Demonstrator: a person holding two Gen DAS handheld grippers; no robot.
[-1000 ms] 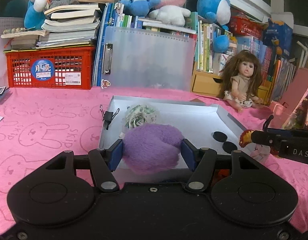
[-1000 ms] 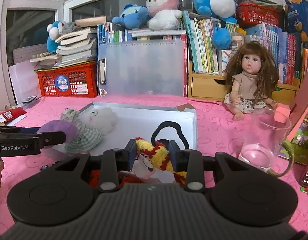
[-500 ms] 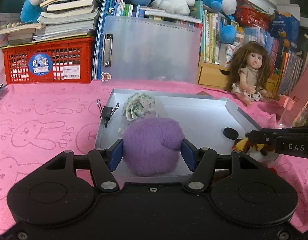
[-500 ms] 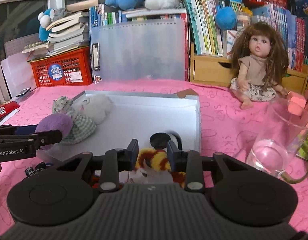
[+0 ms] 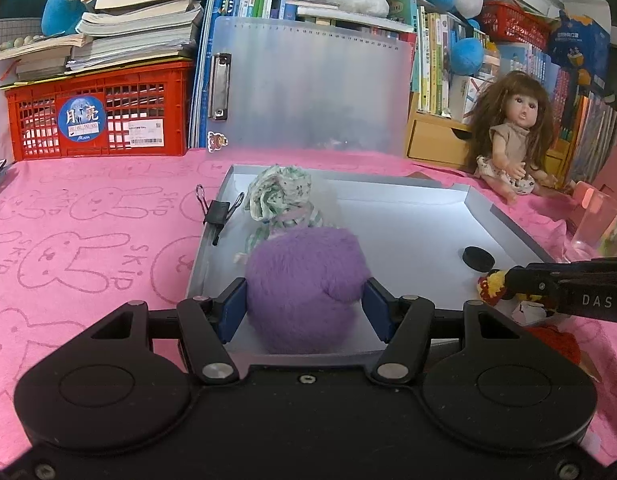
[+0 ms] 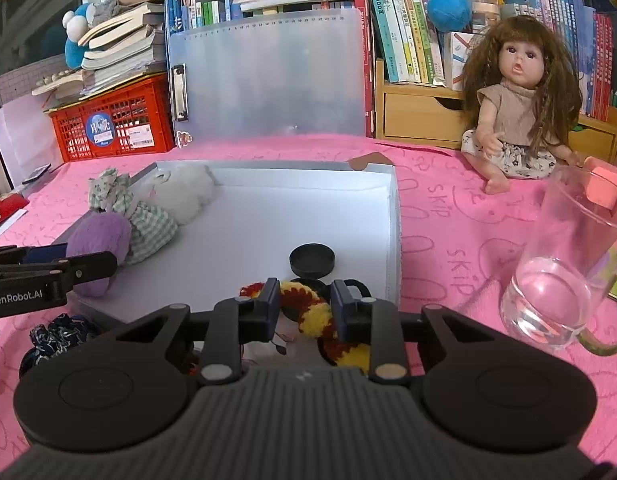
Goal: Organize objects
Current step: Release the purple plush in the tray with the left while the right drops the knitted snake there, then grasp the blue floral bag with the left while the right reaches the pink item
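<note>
In the left wrist view, a red crate (image 5: 96, 118) under stacked books sits at 10 o'clock, on the pink bunny-print cloth (image 5: 80, 240). A black binder clip (image 5: 217, 214) grips the left rim of the shallow white tray (image 5: 504, 220), toward 11 o'clock of centre. Just inside that rim lies a floral-and-checked cloth toy (image 5: 278, 200), and right below it the left gripper (image 5: 304, 310) has its blue pads pressed into both sides of a purple plush ball (image 5: 306, 284) — held low over the tray's near edge. A black round lid (image 5: 478, 258) rests on the tray floor at 3 o'clock. Beyond the tray, at 2 o'clock, a long-haired doll (image 5: 512, 140) sits against the bookshelf.

In the right wrist view, a white plush (image 6: 180, 196) lies in the tray's far left corner at 10 o'clock, touching the cloth toy. At 6 o'clock of centre the right gripper (image 6: 304, 308) is closed narrowly on a red-and-yellow yarn toy (image 6: 314, 312) at the tray's near edge, just below the lid. A glass mug (image 6: 560, 280) with a little water stands on the cloth at 3 o'clock — beside the tray, not touching it
</note>
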